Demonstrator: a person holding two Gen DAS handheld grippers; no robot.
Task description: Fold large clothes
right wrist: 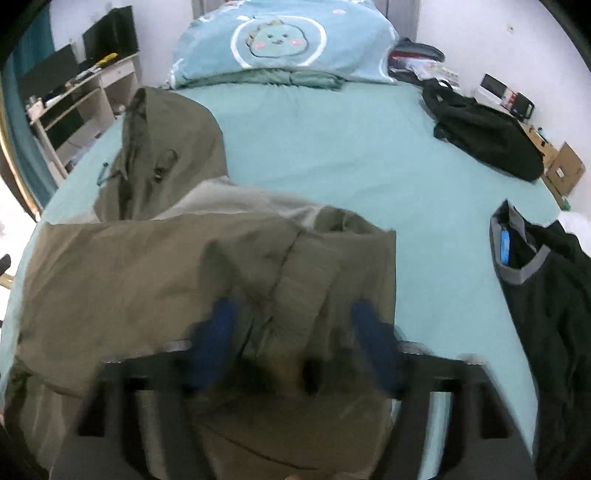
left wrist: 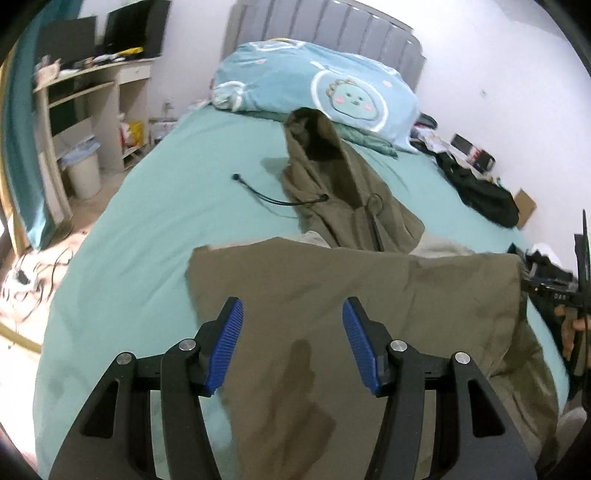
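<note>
on the bed (left wrist: 147,206), an unlabelled olive hooded jacket (left wrist: 332,288)

Teal bed (left wrist: 155,206) carries olive jacket (left wrist: 351,288), pillow (left wrist: 314,85).

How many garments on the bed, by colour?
Olive: 1, the hooded jacket.
Black: 2, the black garment near the far right edge and the grey-trimmed black top nearer.
Total: 3. Both grippers, left gripper and right gripper, are open over the jacket.

White walls (left wrist: 480,55); grey headboard (left wrist: 332,26); desk (left wrist: 92,77) left of bed.
</note>
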